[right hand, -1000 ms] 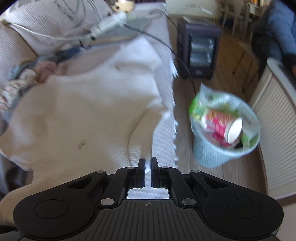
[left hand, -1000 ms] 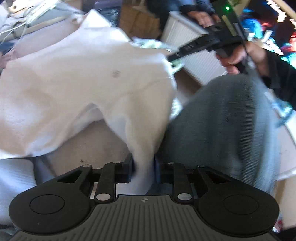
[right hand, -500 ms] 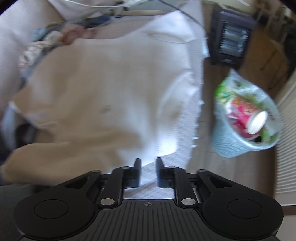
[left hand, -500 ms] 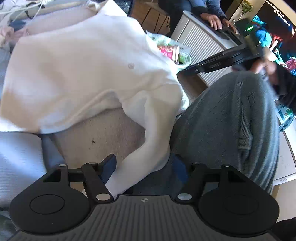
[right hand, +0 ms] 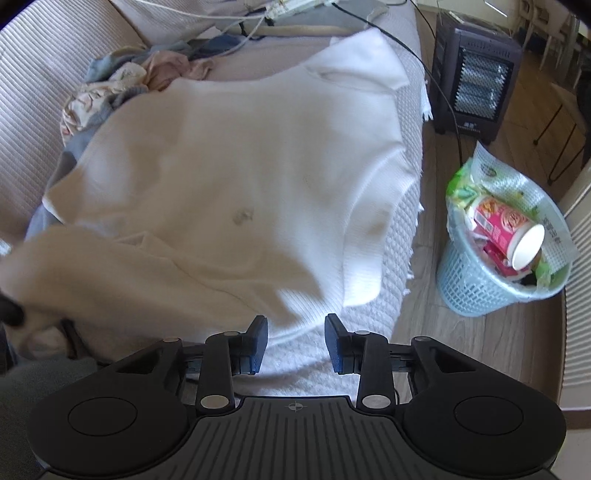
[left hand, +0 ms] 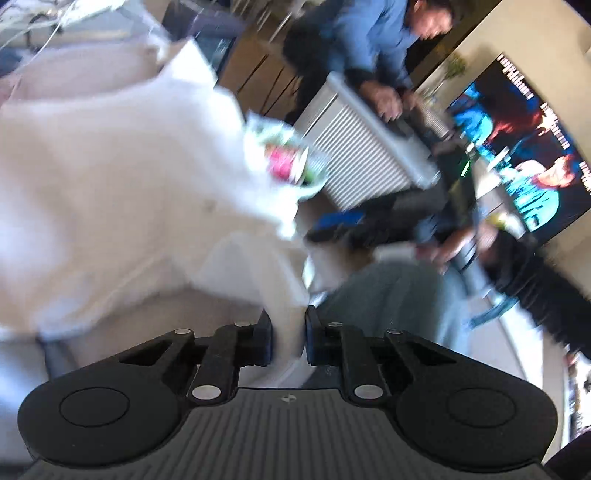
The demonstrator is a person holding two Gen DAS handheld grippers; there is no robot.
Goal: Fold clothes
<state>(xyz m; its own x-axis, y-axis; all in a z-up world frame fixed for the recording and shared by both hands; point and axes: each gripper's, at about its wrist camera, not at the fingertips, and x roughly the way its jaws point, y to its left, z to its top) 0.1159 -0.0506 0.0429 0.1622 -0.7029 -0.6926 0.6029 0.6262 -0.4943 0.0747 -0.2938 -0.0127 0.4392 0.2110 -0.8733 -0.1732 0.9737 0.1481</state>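
Observation:
A white long-sleeved top [right hand: 229, 177] lies spread on the sofa [right hand: 33, 74], with a small mark near its middle. My left gripper [left hand: 287, 338] is shut on one white sleeve [left hand: 273, 280] of the top [left hand: 110, 192] and holds it up; this view is blurred. My right gripper [right hand: 295, 341] is open and empty, just above the top's near edge, over the sofa's white cover [right hand: 391, 273]. My right gripper [left hand: 369, 218] also shows blurred in the left wrist view.
A pile of other clothes [right hand: 122, 81] lies at the back of the sofa. A blue waste basket [right hand: 495, 258] full of rubbish stands on the wooden floor to the right. A dark heater [right hand: 476, 70] stands behind it. Cables and a power strip [right hand: 295, 7] lie at the sofa's far end. A seated person [left hand: 365, 48] and a screen [left hand: 517, 147] are nearby.
My left gripper opened, then shut again on the sleeve. My right gripper opened and let go of the top's edge. The top now lies flatter on the sofa.

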